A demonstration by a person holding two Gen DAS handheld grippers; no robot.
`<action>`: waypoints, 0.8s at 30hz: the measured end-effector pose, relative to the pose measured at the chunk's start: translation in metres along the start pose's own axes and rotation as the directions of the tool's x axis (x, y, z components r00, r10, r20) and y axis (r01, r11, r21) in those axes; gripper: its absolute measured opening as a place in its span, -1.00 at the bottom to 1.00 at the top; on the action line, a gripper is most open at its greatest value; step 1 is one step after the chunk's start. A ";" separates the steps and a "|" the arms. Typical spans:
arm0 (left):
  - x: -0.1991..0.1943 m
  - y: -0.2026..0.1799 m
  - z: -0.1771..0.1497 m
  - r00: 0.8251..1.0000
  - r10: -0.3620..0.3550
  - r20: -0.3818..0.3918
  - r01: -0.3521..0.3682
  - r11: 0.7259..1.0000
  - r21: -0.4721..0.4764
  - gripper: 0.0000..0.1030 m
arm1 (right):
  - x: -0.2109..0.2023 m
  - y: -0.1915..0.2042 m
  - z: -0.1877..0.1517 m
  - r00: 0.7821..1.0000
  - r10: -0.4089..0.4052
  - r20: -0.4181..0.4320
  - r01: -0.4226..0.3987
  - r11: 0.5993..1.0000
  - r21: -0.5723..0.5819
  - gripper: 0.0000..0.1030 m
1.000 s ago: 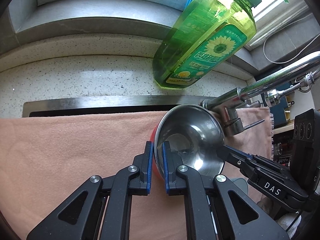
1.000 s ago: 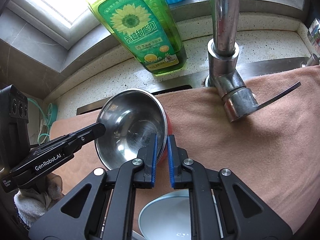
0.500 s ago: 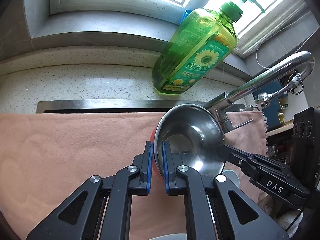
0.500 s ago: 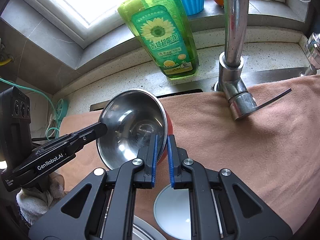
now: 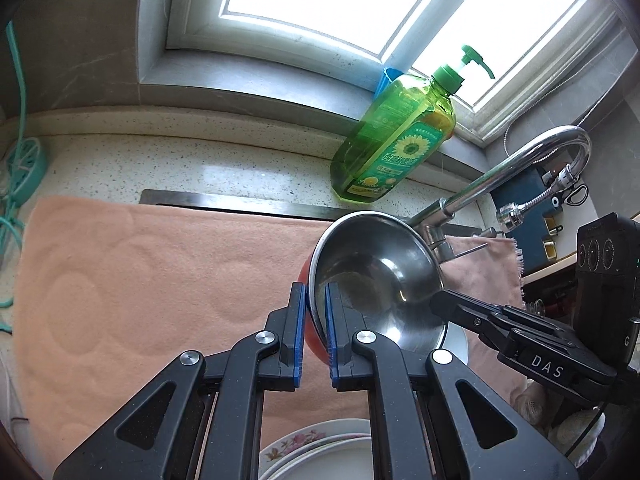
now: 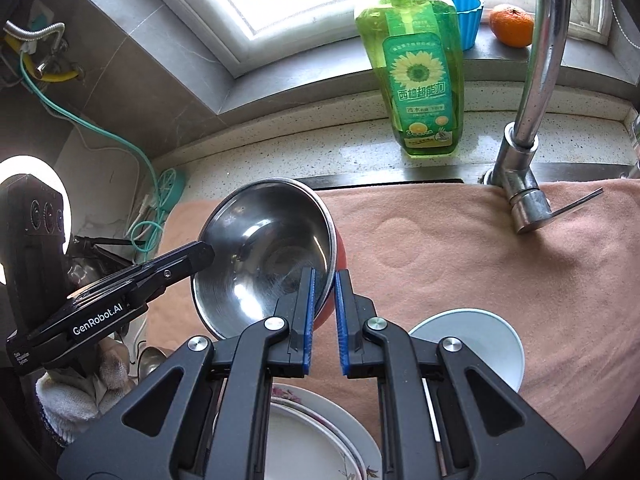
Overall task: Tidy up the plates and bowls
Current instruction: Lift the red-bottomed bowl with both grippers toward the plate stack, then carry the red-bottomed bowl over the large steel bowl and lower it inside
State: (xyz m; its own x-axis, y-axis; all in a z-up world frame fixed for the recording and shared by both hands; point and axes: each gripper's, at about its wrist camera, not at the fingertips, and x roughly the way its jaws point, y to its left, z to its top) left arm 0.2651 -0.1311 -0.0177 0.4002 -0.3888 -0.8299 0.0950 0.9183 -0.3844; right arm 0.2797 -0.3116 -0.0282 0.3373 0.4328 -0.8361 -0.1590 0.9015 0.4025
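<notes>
Steel bowl (image 5: 376, 280), red on the outside and mirror-bright within, hangs tilted in the air above a peach-coloured towel (image 5: 160, 280) spread over the desk (image 5: 200, 164), and both tools have hold of it. The left tool (image 5: 314, 320) pinches one side of the rim, its blue-lined fingers (image 5: 297, 332) pressed onto the wall, one inside and one on the red outer face. The right tool (image 6: 325, 308) nips the opposite side of the rim in the same fashion. From the left wrist view the right tool's black fingers reach in from the right edge and meet the bowl's far rim; from the right wrist view the left tool's fingers come in from the left.

Below the bowl, toward the near edge, lies a stack of white plates (image 6: 312, 436), at least one with a floral border, resting on the towel. Just to the right of them sits a pale blue bowl (image 6: 480, 344), upright, also on the towel and partly hidden by the right tool's body.

Behind, a chrome faucet (image 6: 524, 152) rises from the back of the towel, its lever pointing right. A green bottle of dish soap (image 6: 420, 80) with a sunflower label stands on the speckled desk beside it. On the window sill behind are a blue cup (image 6: 470, 20) and an orange (image 6: 511, 25).
</notes>
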 end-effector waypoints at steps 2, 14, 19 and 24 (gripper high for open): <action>-0.010 0.003 -0.005 1.000 0.003 0.018 -0.003 1.000 -0.014 -0.85 | -0.003 0.009 -0.005 1.000 0.012 0.000 -0.012 1.000 -0.018 -0.81; -0.065 0.038 -0.046 0.995 0.037 0.095 -0.027 0.994 -0.102 -0.85 | -0.007 0.069 -0.033 0.995 0.085 -0.042 -0.090 0.985 -0.145 -0.81; -0.085 0.055 -0.067 0.992 0.056 0.116 -0.039 0.988 -0.148 -0.85 | -0.002 0.095 -0.047 0.991 0.110 -0.082 -0.124 0.972 -0.200 -0.81; -0.102 0.073 -0.091 0.988 0.079 0.129 -0.052 0.978 -0.200 -0.85 | 0.004 0.121 -0.061 0.984 0.127 -0.122 -0.155 0.953 -0.259 -0.81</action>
State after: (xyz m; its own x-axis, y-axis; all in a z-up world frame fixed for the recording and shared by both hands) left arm 0.1480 -0.0311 0.0020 0.5206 -0.3019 -0.7987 -0.1107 0.9036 -0.4138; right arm 0.2050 -0.2006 -0.0054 0.1983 0.5406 -0.8176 -0.4446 0.7930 0.4165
